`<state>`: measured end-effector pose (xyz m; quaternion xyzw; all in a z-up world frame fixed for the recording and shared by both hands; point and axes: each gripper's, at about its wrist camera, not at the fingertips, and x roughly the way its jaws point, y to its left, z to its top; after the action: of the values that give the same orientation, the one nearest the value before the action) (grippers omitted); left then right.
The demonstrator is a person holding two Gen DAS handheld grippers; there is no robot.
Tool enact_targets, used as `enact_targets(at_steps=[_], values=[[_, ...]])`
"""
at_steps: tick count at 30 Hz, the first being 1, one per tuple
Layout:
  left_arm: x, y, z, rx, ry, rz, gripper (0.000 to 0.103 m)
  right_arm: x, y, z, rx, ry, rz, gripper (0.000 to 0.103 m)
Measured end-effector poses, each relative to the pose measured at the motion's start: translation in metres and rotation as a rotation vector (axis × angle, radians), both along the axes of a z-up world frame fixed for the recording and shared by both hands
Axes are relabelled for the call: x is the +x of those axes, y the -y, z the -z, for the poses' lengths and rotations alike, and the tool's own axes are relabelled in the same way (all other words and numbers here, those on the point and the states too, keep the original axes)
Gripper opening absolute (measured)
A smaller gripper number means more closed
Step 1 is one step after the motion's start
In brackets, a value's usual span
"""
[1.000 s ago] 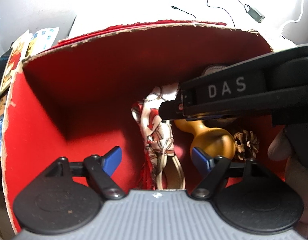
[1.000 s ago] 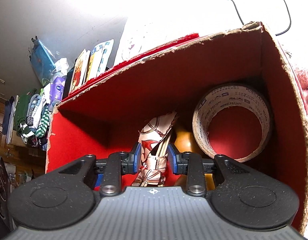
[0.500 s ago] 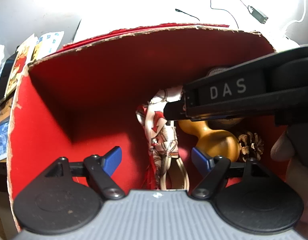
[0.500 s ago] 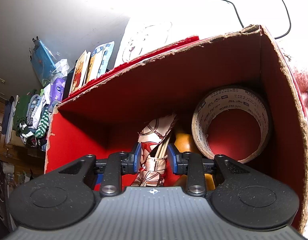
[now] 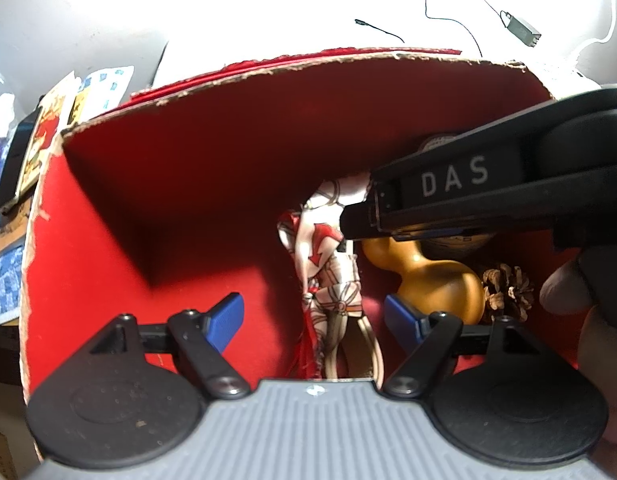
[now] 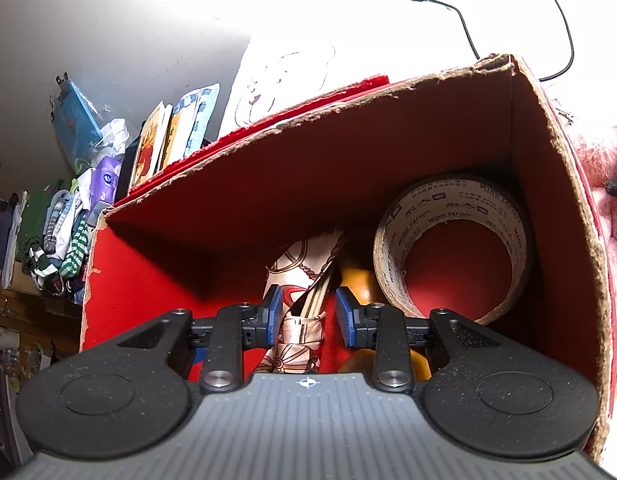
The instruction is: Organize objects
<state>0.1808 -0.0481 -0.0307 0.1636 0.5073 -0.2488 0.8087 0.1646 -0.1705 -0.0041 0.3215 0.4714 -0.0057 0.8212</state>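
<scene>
A red cardboard box (image 5: 268,68) (image 6: 308,116) lies open toward both cameras. Inside stands a white-and-red patterned scarf (image 5: 328,264) (image 6: 298,264). My right gripper (image 6: 309,314) is shut on it, and in the left wrist view that gripper (image 5: 354,224) reaches in from the right at the scarf's upper part. Right of the scarf are a golden gourd (image 5: 436,280) (image 6: 358,280), a pine cone (image 5: 506,292) and a roll of tape (image 6: 392,240) on edge against the back wall. My left gripper (image 5: 314,320) hangs open at the box mouth with nothing between its fingers.
A finger (image 5: 564,292) holds the right gripper's handle. Books (image 6: 168,136) and a pile of clothes (image 6: 56,240) lie left of the box. A black cable (image 6: 468,32) and an adapter (image 5: 522,30) lie behind it. Pink plush fabric (image 6: 600,184) is at the right. The box's left half holds nothing.
Both grippers have drifted only slightly, so the box sits a little lower in each view. The scarf has stayed in the right gripper, and the left gripper has stayed open.
</scene>
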Motion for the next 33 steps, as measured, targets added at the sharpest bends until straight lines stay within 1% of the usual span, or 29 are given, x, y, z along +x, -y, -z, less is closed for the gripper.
enact_targets(at_steps=[10,21,23,28,33], values=[[0.000,0.002,0.001,0.013,-0.002,0.001,0.079,-0.001,-0.001,-0.003,-0.017,0.024,-0.023,0.033],[0.000,0.002,-0.001,0.035,0.008,-0.039,0.082,-0.006,-0.002,-0.007,-0.038,0.052,-0.001,0.033],[-0.002,-0.001,-0.009,0.036,0.023,-0.044,0.082,-0.008,-0.002,-0.009,-0.050,0.060,0.008,0.033],[-0.009,-0.005,-0.026,0.040,0.103,-0.055,0.084,-0.018,-0.007,-0.020,-0.106,0.114,0.024,0.033],[-0.017,-0.020,-0.045,0.026,0.138,-0.084,0.084,-0.032,-0.009,-0.036,-0.132,0.175,0.030,0.033]])
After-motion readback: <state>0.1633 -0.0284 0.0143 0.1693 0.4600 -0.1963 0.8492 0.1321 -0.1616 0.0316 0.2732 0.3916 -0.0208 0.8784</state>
